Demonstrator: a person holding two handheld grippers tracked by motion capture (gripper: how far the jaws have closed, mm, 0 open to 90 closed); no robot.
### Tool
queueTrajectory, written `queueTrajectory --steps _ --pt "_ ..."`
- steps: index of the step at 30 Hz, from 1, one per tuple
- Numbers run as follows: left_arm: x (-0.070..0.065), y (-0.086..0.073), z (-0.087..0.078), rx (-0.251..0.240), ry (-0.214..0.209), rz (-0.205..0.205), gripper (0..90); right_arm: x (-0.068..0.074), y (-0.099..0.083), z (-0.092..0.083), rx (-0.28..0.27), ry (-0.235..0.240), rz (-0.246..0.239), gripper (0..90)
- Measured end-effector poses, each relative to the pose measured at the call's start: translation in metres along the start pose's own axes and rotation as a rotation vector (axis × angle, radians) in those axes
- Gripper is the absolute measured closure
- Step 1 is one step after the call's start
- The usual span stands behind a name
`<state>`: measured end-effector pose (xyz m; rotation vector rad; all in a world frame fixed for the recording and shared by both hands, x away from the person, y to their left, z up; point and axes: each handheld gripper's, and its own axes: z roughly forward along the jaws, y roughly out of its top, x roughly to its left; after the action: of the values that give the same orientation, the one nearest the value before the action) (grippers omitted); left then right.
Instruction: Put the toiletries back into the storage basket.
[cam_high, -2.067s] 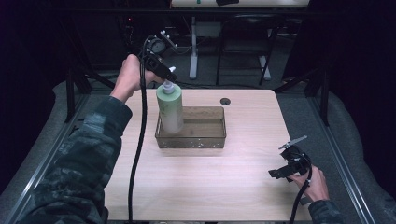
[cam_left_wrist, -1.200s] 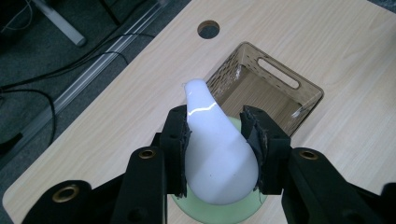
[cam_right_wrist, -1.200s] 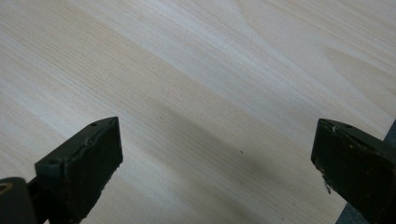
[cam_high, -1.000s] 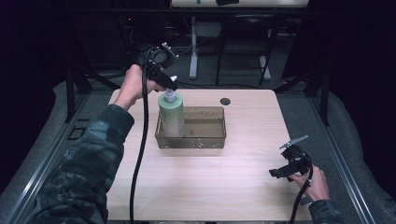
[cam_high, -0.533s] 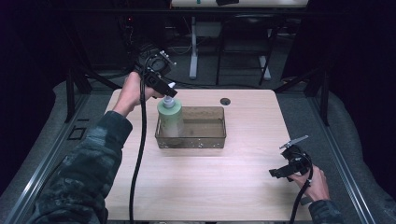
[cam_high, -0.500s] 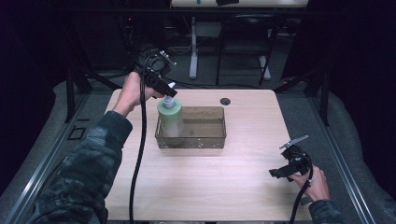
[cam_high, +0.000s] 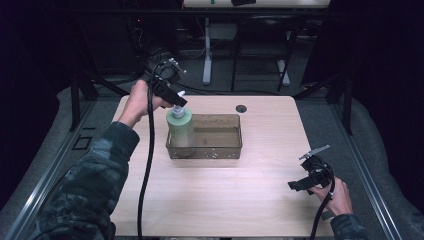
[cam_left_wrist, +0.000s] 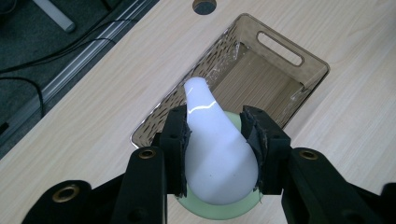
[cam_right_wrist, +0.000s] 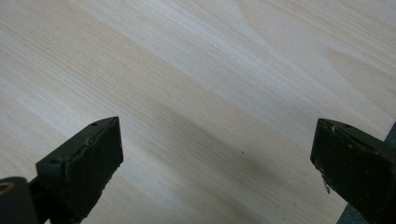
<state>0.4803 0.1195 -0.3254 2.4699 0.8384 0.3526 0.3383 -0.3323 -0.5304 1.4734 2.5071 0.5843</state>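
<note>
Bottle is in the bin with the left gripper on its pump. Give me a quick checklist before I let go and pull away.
1. Left gripper fingers clamped on the white pump head: ok.
2. Green bottle upright: ok.
3. Bottle inside the clear bin, at its left end: ok.
4. Bottle base resting flat on the bin floor: cannot tell, hidden by the tinted wall.
5. Right gripper open, clear of the bin at the table near corner: ok.

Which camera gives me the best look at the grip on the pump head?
The left gripper view: both pads press the white pump head from either side. The high view shows the left gripper atop the bottle, but small.
</note>
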Motion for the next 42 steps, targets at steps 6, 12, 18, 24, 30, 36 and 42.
queueTrajectory --steps 6,12,18,24,30,36,42 --pt "0.002 -0.003 0.005 0.022 0.007 -0.002 62.5 0.0 0.0 0.0 -0.001 0.001 0.002 2.1" --pt "0.004 -0.004 0.005 0.039 0.017 0.008 62.5 0.0 0.0 0.001 0.0 0.001 0.001 2.1" --pt "0.007 -0.006 0.004 0.037 0.012 -0.004 62.5 0.0 0.0 0.0 -0.004 0.0 -0.002 2.2" --pt "0.011 -0.011 0.004 0.007 -0.003 -0.035 62.5 -0.001 0.0 0.0 -0.009 -0.004 -0.009 2.1" --pt "0.01 -0.012 0.005 0.002 -0.002 -0.045 61.8 -0.001 0.0 -0.001 -0.011 -0.006 -0.004 2.1" --pt "0.012 -0.014 0.003 -0.012 -0.005 -0.073 37.0 -0.001 0.0 -0.001 -0.011 -0.006 -0.006 2.0" --pt "0.012 -0.019 -0.005 -0.044 -0.004 -0.093 16.6 -0.001 0.0 -0.001 -0.01 -0.005 -0.007 2.0"
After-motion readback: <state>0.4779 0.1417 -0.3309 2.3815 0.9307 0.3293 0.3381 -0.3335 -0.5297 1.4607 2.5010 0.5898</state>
